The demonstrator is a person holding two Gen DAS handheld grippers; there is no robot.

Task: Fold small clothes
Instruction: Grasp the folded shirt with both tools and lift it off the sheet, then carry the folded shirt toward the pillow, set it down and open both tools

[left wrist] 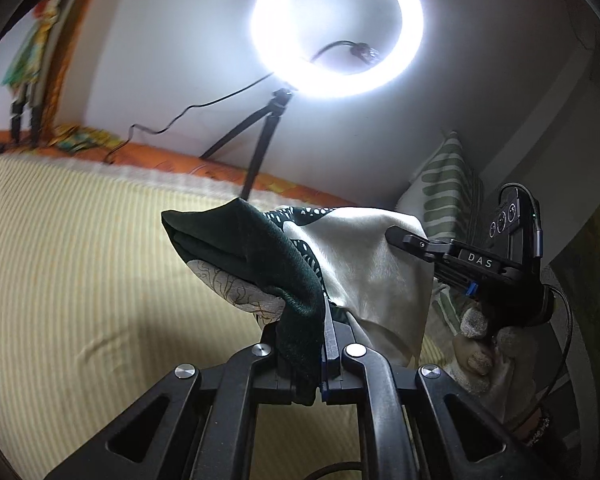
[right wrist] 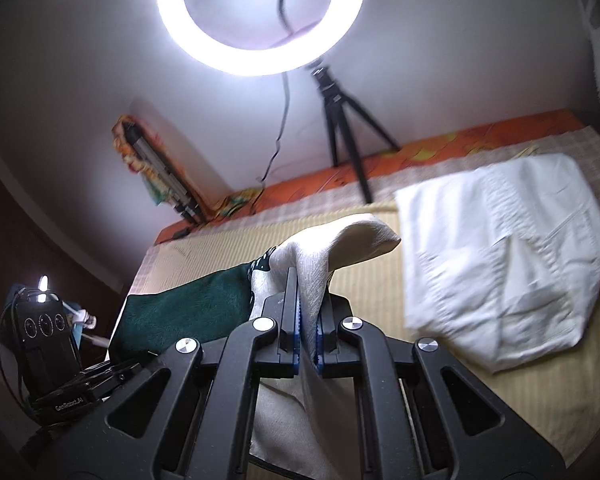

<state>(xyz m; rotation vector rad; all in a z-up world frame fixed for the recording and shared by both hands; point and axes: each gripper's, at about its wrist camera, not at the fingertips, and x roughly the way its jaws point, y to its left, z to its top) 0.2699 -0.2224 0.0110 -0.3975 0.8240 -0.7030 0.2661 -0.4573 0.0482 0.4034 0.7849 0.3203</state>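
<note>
A small garment, dark green and cream with a leaf print [left wrist: 260,256], hangs lifted between both grippers above the bed. My left gripper [left wrist: 320,320] is shut on its dark green edge. My right gripper [right wrist: 306,292] is shut on its cream edge [right wrist: 340,240]; the green part [right wrist: 188,308] stretches left toward the other gripper. The right gripper also shows in the left wrist view [left wrist: 412,240], touching the cream cloth. A folded white garment [right wrist: 500,256] lies on the bed to the right.
The bed has a yellow striped cover [left wrist: 80,260] and an orange patterned sheet edge [right wrist: 440,148]. A lit ring light [left wrist: 336,28] on a black tripod [right wrist: 348,128] stands at the far side. A green striped pillow [left wrist: 448,188] leans at the right.
</note>
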